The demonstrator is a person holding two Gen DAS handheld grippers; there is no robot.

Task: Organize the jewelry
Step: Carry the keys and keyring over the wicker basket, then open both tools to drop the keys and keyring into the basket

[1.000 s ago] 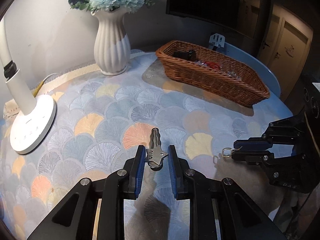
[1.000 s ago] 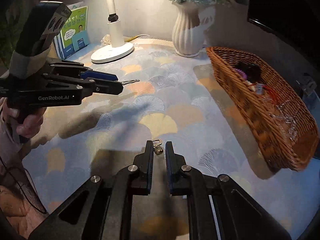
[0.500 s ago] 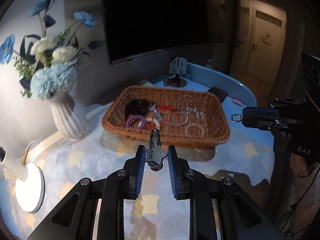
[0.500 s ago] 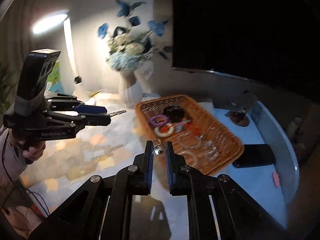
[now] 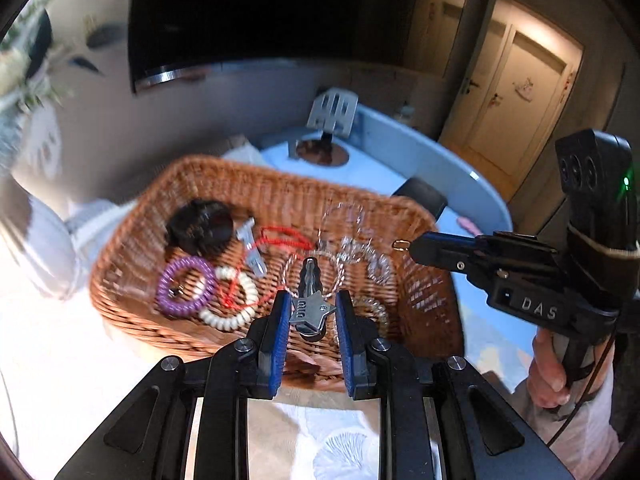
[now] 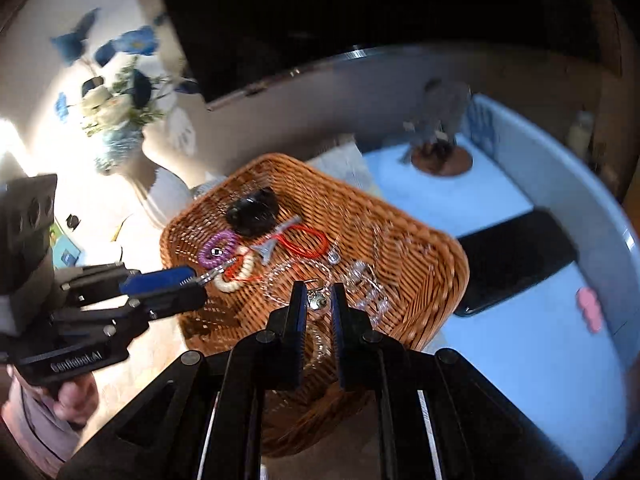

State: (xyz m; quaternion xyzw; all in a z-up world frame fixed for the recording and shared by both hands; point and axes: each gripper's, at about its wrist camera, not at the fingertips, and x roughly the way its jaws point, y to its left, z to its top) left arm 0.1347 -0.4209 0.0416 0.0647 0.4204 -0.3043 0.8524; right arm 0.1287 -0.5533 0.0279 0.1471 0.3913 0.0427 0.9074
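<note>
Both hand-held grippers have travelled from low over the patterned counter to a spot above the wicker basket, which half a second ago still lay further ahead of them.

Left wrist view: the left hand-held gripper [image 5: 313, 312] has its blue-padded fingers [image 5: 280, 320] closed onto a silver star-shaped clip [image 5: 310, 308], whose dark handle points forward over the wicker basket [image 5: 132, 240]. The clip hangs above the basket's near half, over the clear rings. Inside the basket lie a purple coil band [image 5: 185, 286], a cream coil band [image 5: 234, 300], a red cord [image 5: 286, 236], a black hair tie [image 5: 200, 226] and several clear rings [image 5: 352, 252]. To the right, the right hand-held gripper [image 5: 416, 246] reaches over the basket's right rim, a small gold loop [image 5: 400, 244] showing at its tip.

Right wrist view: the right hand-held gripper [image 6: 319, 304] is nearly closed, pinching a small bell charm [image 6: 318, 301] between its fingers, above the near middle of the wicker basket [image 6: 436, 248]. The purple coil band [image 6: 218, 248] and red cord [image 6: 308, 242] lie beyond it. At left, the left hand-held gripper [image 6: 200, 280] extends over the basket's left rim, a sliver of the silver clip [image 6: 212, 274] visible at its pads. A dark phone [image 6: 516, 260] rests on the counter [image 6: 520, 360] just right of the basket.
</note>
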